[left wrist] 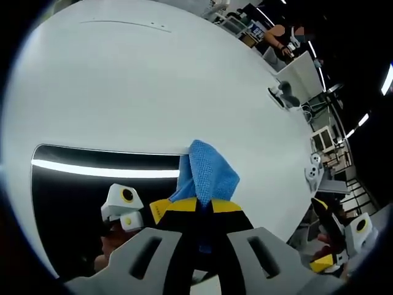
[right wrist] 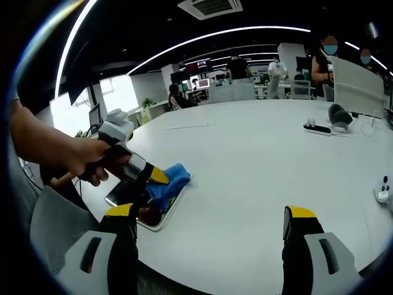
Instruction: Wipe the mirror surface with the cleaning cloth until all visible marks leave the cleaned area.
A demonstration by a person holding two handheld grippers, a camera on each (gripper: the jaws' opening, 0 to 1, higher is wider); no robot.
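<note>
Both views bright and evenly lit from overhead. Long ceiling light strips [right wrist: 202,38] arc across the top of the right gripper view, and one reflects as a white band in the mirror [left wrist: 73,184] at left centre of the left gripper view. White table [left wrist: 135,86] is near blown out, shadows faint. Strong fisheye bending at edges; far background small and soft. No motion blur.

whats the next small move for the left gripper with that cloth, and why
Probably sweep the blue cloth across the mirror, away from the edge where it now sits. The left gripper is shut on the cloth at the mirror's rim, and most of the dark glass lies unwiped beside it. The right gripper hangs open over the white table, apart.
</note>
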